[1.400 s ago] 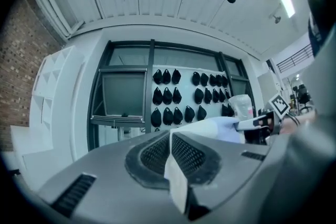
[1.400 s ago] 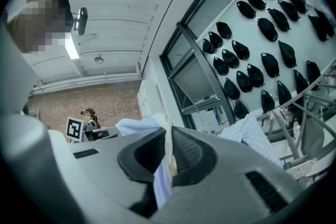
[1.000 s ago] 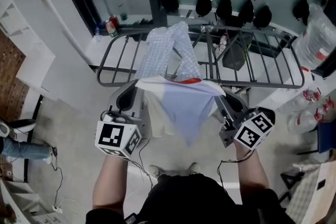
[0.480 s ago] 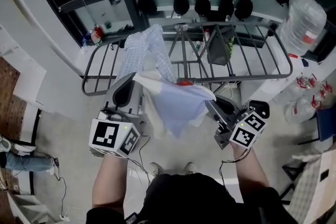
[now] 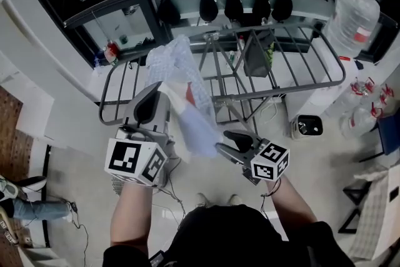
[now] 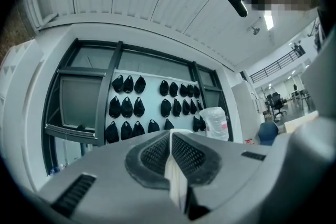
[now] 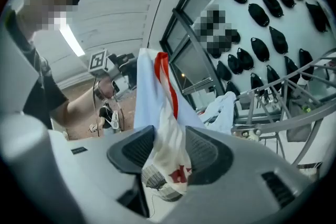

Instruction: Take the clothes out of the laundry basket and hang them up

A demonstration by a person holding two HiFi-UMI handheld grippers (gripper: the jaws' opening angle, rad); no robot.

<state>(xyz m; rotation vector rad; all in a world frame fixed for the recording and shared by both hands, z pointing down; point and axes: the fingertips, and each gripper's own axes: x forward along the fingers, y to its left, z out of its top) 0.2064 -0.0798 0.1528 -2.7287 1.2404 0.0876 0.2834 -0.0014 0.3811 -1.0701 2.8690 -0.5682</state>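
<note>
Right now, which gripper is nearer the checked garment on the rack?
Left. The left gripper, shut on the shirt, sits just below the checked garment; the right gripper, jaws just opening with shirt hem loose between them, hangs lower, further right.

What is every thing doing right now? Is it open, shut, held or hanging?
left gripper: shut on the pale shirt's edge.
right gripper: open; its jaws have just been opening, and the shirt hangs loose between them.
pale shirt: held up, dangling from the left gripper.
checked garment: draped over the drying rack.
dark garment: hanging on the rack.
drying rack: unfolded, standing.
</note>
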